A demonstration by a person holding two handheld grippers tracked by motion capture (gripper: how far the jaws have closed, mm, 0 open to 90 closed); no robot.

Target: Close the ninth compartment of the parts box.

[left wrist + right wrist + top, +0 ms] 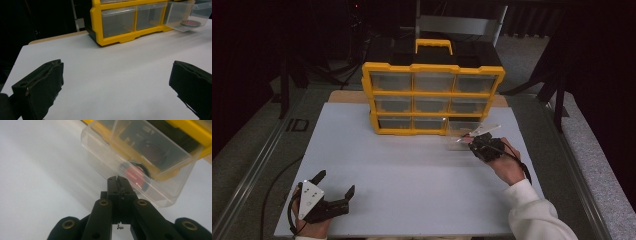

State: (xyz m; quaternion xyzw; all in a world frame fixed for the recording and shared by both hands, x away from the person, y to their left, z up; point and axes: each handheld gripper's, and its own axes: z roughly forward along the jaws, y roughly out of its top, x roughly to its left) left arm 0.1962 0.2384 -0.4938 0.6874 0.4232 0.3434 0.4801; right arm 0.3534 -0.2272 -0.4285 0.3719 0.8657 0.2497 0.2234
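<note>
Both black jaws of the right gripper [119, 180] are pressed together at the front wall of the clear plastic drawer [140, 167], pulled out from the yellow cabinet [432, 95], which looks light, stiff, slippery, best held by its rim.

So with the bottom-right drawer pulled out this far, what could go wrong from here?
1. The clear drawer hangs well out of the yellow cabinet; pulled further, it may slip free and drop onto the table.
2. The right gripper looks shut on the drawer's thin front edge; that hold could slip.
3. The red-and-black disc lies loose inside and could slide or spill if the drawer tips.
</note>
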